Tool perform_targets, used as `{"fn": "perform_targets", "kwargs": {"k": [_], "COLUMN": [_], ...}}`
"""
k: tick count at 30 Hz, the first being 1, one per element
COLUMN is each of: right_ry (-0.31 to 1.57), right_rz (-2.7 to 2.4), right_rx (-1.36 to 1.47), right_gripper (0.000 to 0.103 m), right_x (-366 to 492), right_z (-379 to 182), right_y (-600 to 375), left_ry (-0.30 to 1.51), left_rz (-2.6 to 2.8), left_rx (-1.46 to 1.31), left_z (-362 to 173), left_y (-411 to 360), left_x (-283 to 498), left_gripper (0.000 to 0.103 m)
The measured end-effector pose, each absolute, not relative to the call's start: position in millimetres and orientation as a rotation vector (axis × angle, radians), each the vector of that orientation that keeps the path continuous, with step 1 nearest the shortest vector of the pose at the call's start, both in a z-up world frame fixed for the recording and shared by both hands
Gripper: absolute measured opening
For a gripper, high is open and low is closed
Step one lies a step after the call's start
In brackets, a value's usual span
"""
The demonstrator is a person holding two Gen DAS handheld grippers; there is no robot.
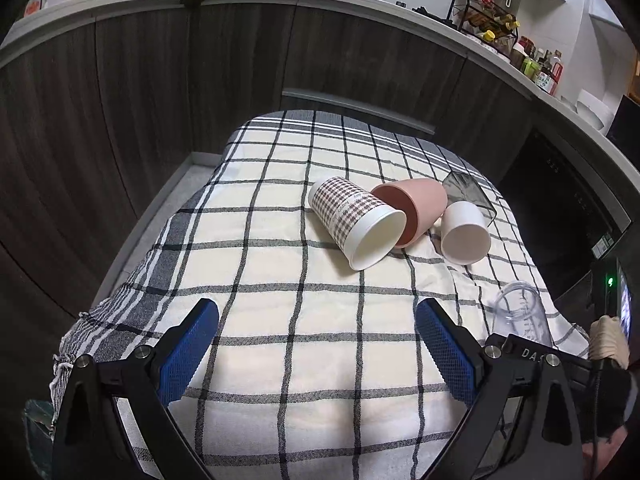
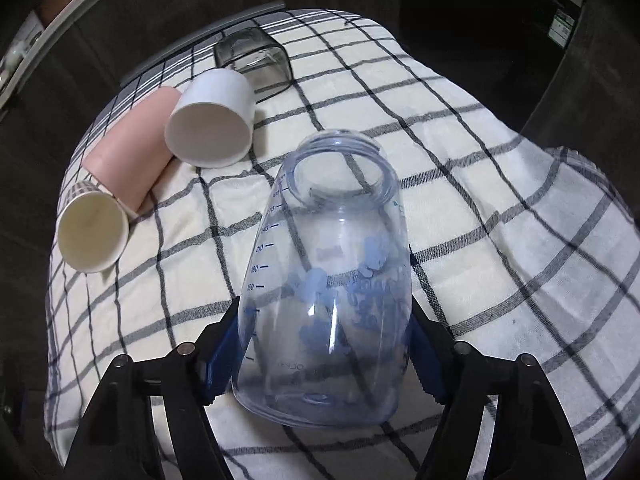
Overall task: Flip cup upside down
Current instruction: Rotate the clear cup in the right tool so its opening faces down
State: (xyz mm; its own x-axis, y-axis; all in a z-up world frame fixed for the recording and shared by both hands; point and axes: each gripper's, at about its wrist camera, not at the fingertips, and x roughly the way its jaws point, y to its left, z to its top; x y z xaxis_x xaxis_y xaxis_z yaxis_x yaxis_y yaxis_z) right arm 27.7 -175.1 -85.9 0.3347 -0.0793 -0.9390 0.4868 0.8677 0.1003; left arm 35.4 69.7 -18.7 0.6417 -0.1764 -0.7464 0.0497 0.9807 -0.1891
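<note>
My right gripper point(image 2: 326, 344) is shut on a clear plastic measuring cup point(image 2: 324, 264) with blue markings, held above the cloth with its open mouth pointing away from me and its base toward me. The cup also shows in the left wrist view point(image 1: 520, 314) at the right edge. My left gripper point(image 1: 318, 336) is open and empty over the near part of the checked cloth point(image 1: 280, 280).
Several cups lie on their sides on the cloth: a houndstooth paper cup point(image 1: 354, 220), a pink cup point(image 1: 416, 204), a white cup point(image 1: 466, 234) and a dark glass tumbler point(image 1: 468, 192). Dark cabinet fronts point(image 1: 160, 100) and a cluttered counter point(image 1: 520, 48) lie beyond.
</note>
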Motion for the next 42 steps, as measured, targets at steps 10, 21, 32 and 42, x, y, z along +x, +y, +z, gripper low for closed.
{"fn": "perform_targets", "kwargs": {"k": [10, 21, 32, 42], "right_ry": [1.407, 1.954, 2.167, 2.083], "right_rz": [-0.101, 0.109, 0.108, 0.098], "right_rx": [0.098, -0.174, -0.295, -0.340], "right_gripper": [0.073, 0.073, 0.073, 0.072], "right_x": [60, 84, 125, 162], "right_z": [-23, -37, -80, -82], "right_y": [-149, -112, -109, -99], "left_ry": [0.868, 0.814, 0.868, 0.914], "left_rz": [-0.137, 0.018, 0.041, 0.038], "left_rx": [-0.199, -0.352, -0.448, -0.448], "left_z": [7, 29, 12, 0], "left_y": [56, 65, 74, 71], "left_x": [21, 11, 45, 62], "left_gripper": [0.101, 0.103, 0.103, 0.103]}}
